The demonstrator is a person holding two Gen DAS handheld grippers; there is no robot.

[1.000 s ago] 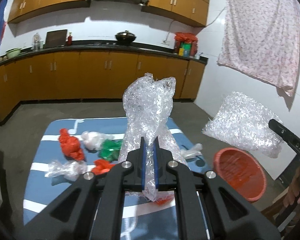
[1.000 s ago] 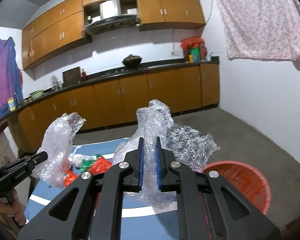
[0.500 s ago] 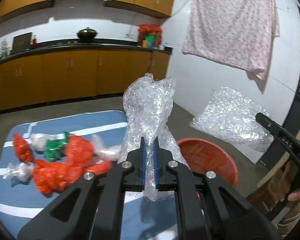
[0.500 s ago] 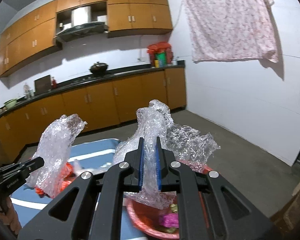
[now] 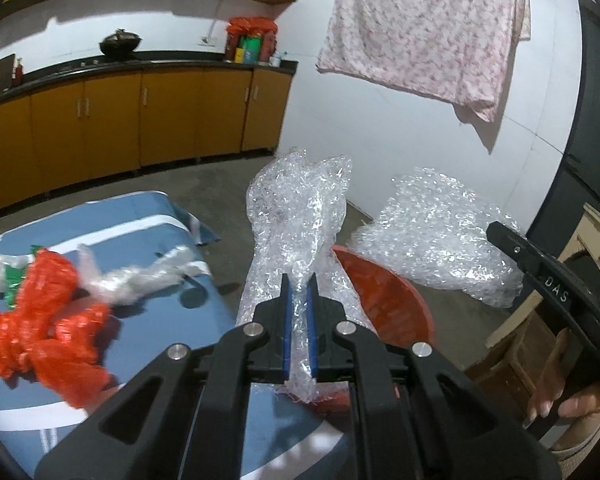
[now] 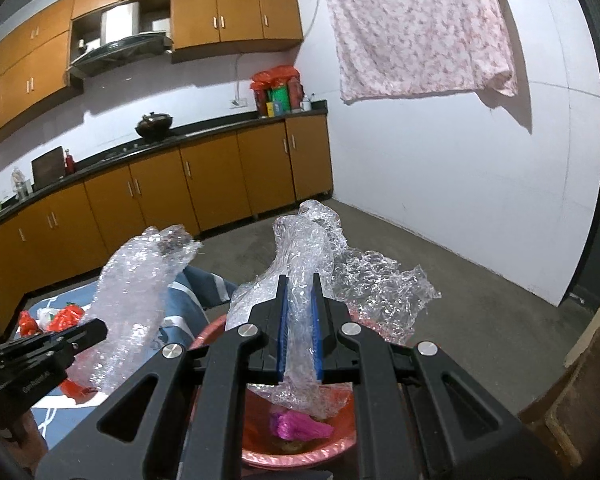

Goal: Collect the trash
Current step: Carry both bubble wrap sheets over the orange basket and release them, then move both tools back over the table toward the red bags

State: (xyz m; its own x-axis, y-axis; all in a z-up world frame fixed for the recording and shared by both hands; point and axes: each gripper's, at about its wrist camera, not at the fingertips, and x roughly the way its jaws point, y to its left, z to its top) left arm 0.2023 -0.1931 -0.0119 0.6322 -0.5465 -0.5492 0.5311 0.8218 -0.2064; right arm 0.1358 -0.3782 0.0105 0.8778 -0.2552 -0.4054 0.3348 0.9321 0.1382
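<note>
Left tongs: the left gripper (image 5: 299, 280) is pinched tight on a crumpled wad of bubble wrap (image 5: 298, 216), held up over the near rim of the red basin (image 5: 384, 300).
Right tongs: the right gripper (image 6: 299, 284) is clamped on a second sheet of bubble wrap (image 6: 364, 280), which hangs right above the basin (image 6: 300, 454).
Done so far: judging by the basin, some trash is already in it; a pink wrapper (image 6: 300, 428) lies at the bottom, with something small beside it that I cannot make out.
In hand: both pieces of wrap are over or at the basin but not yet let go.
Left to do: the blue table (image 5: 204, 320) is not cleared; orange-red plastic bags (image 5: 44, 332), a clear plastic bag (image 5: 140, 276) and a green scrap (image 5: 16, 280) lie on it in a loose heap.
Containers: only the one basin, standing on the floor just beside the table's corner.
Progress: I would say somewhere in the middle, with more pickups to come.
</note>
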